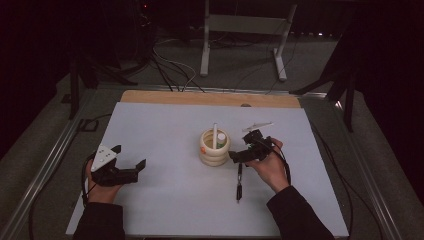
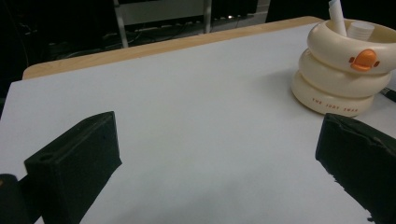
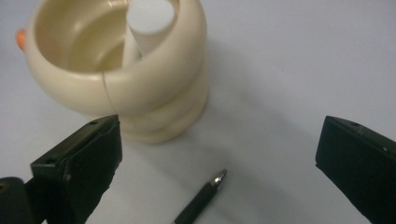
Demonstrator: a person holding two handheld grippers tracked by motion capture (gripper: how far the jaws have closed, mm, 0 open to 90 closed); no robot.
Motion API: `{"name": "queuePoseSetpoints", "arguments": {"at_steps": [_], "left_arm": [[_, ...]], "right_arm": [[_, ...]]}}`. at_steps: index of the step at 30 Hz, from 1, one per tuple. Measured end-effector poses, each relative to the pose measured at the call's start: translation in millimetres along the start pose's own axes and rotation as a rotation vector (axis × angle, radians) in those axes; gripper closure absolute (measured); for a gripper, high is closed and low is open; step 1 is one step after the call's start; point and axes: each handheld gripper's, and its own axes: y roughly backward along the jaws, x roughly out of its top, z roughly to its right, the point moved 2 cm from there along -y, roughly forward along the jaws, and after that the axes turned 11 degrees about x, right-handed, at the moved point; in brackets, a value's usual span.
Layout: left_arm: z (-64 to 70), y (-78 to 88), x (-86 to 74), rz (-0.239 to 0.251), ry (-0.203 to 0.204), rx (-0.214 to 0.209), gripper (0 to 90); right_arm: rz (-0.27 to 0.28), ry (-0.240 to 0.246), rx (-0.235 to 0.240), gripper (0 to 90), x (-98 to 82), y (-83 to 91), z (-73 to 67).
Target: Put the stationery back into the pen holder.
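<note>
The right gripper (image 1: 240, 154) hangs just right of a cream ringed pen holder (image 1: 214, 148), jaws spread wide with nothing between them; in the right gripper view a black pen (image 3: 201, 198) lies on the sheet below the gap, its silver tip pointing toward the holder's base. In the high view the pen (image 1: 239, 182) lies lengthwise just in front of that gripper, close to the holder but apart from it. The holder carries a white stick (image 1: 215, 135) leaning upright and a white capped tube beside it; an orange duck emblem (image 2: 364, 59) sits on its upper ring.

The left gripper (image 1: 131, 163) rests well apart at the left of the sheet, its jaws also wide open and empty, aimed across bare surface.

Everything stands on a pale grey-white mat (image 1: 175, 200) covering a wooden tabletop (image 1: 210, 98), whose bare edge shows at the far side. Metal rails (image 1: 47, 160) flank the table. Beyond, the room is dark: grey floor, loose cables (image 1: 170, 65) and the white legs of a stand (image 1: 245, 30).
</note>
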Motion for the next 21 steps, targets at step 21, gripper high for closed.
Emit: {"name": "queuePoseSetpoints", "arguments": {"at_steps": [21], "left_arm": [[0.0,-0.3,-0.4,-0.003,-0.003,0.001,0.2]], "right_arm": [[-0.100,-0.036,-0.016,14.5,-35.1,-19.6,-3.9]]}}
